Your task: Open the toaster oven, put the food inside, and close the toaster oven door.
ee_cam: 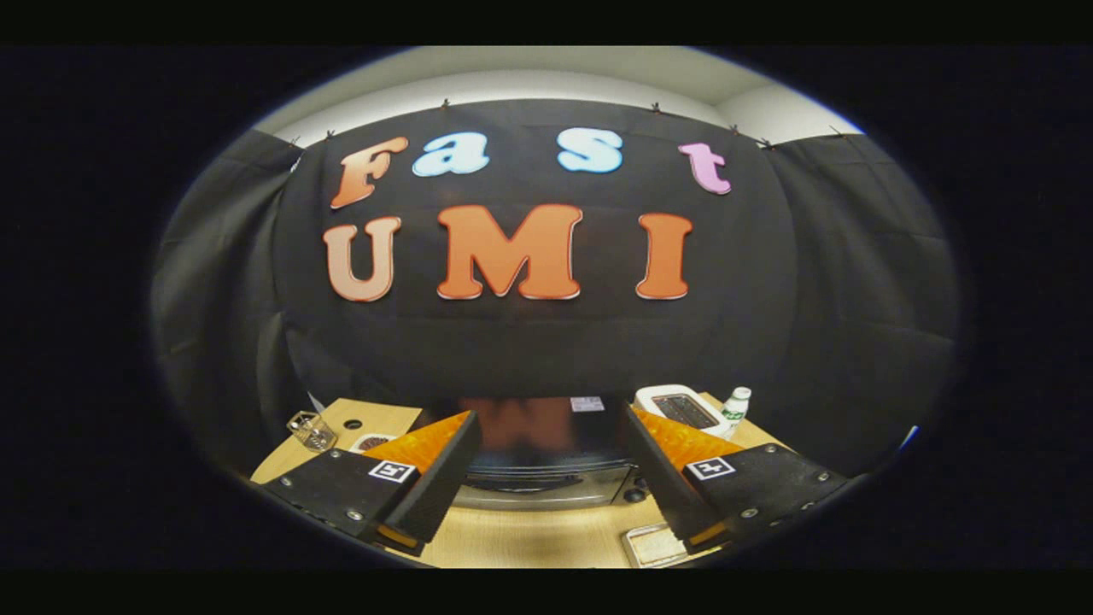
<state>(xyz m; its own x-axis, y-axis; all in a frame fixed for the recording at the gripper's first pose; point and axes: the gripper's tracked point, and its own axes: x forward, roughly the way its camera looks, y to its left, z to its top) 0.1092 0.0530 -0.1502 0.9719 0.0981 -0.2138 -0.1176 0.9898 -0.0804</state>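
A black toaster oven (546, 453) stands on the wooden table (512, 538), straight ahead of my gripper (546, 427) and framed between its two fingers. Its glossy top faces me and its front door with a handle (525, 484) looks closed. The gripper is open, fingers spread wide, with nothing between them, and it hovers above and in front of the oven. A small pale tray or plate (653, 544) lies on the table close below the right finger; what it carries is too cut off to tell.
A white slot toaster (680, 409) and a small bottle with a green label (735, 407) stand behind the oven to the right. A clear glass (312, 430) and a small round dish (370, 442) sit at the left, near the table edge.
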